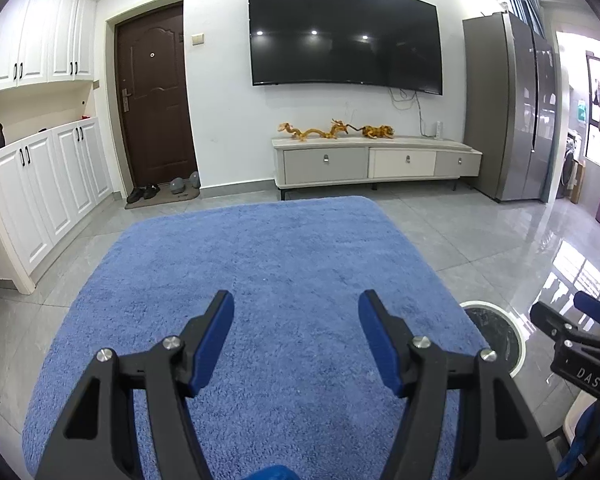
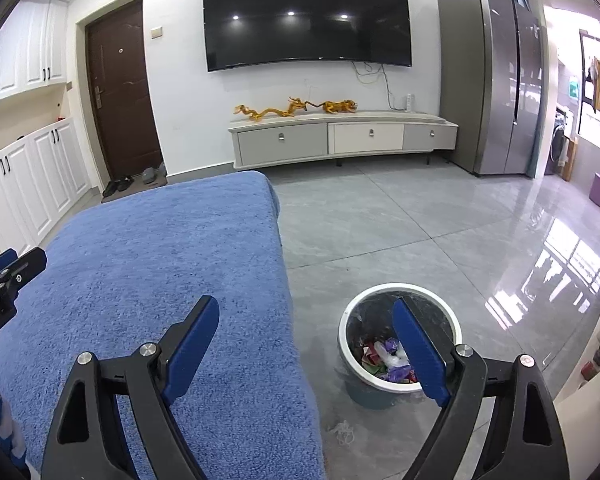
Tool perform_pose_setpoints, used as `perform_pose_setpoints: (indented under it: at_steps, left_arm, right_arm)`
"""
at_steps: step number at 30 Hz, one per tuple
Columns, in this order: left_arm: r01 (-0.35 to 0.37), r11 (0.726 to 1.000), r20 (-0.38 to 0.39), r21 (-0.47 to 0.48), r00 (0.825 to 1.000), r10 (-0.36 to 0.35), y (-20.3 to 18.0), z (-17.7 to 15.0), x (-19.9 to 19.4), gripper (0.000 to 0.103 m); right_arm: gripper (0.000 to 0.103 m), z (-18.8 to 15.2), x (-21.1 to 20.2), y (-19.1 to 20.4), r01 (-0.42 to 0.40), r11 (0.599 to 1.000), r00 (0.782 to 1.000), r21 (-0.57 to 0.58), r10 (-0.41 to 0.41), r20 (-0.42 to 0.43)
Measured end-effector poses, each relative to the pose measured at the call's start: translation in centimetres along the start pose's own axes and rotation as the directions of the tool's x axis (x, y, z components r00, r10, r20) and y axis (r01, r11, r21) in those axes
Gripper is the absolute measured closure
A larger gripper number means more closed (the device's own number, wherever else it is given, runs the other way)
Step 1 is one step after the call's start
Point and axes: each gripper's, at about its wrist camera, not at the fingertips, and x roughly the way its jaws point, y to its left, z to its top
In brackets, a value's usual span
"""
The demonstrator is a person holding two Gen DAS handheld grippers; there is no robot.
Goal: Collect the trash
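Observation:
A round bin with a white rim stands on the grey floor beside the blue fluffy cover. Inside it lie several colourful wrappers. A small white crumpled scrap lies on the floor in front of the bin. My right gripper is open and empty; its right finger hangs over the bin and its left finger over the cover's edge. My left gripper is open and empty above the blue cover. In the left wrist view the bin and my right gripper show at the right.
A TV stand with golden figurines stands under a wall TV. A tall grey fridge is at the right, with white cabinets and a brown door at the left. Shiny grey tiles stretch beyond the bin.

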Motion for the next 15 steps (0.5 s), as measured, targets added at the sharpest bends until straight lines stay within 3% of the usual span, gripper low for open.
perform_pose_setpoints:
  at_steps: [5,9,15]
  left_arm:
    - [0.001,1.0,0.002,0.007,1.0,-0.001,-0.3,0.3,0.3,0.039]
    - [0.002,1.0,0.007,0.002,1.0,-0.002,-0.3,0.3,0.4,0.028]
    - [-0.001,1.0,-0.002,-0.001,1.0,0.001,-0.2,0.3,0.7,0.027]
  right_arm:
    - [0.016,0.0,0.4,-0.4,0.013,1.0,1.0,0.013,-0.013,-0.005]
    - [0.016,-0.1,0.6,-0.9,0.022,1.0,1.0,0.019,-0.022,-0.004]
    - [0.016,0.0,0.8,-0.9,0.031,0.999,1.0,0.02,-0.031,-0.005]
